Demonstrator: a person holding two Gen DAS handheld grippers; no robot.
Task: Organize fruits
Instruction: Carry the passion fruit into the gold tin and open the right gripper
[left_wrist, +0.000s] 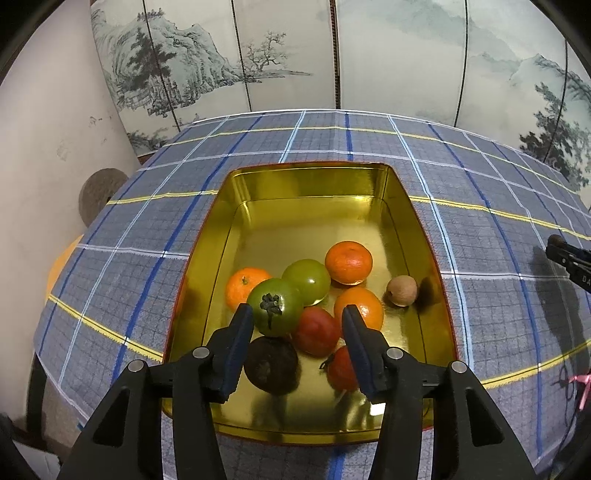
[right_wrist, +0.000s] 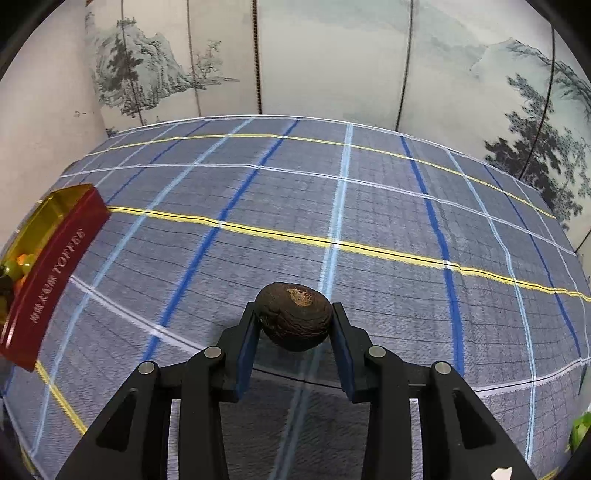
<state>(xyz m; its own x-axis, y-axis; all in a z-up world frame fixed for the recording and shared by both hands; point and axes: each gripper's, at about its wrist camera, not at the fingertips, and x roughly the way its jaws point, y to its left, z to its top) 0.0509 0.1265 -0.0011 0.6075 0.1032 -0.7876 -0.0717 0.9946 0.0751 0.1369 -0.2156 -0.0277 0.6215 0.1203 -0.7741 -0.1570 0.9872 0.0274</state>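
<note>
Fruits sit heaped in the gold tin — left gripper hangs spread and empty above them. Right gripper clamps a dark wrinkled fruit over the cloth; next, carry it left to the tin.

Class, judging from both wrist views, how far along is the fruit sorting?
Done: nine fruits lie in the gold tin. In hand: the right claw grips a dark wrinkled fruit over the cloth. Left: tin it; the left claw is open above the tin.

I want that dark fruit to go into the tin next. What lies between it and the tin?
Nothing visible: only bare checked cloth lies between the dark fruit, held in the right gripper, and the tin at the left.
</note>
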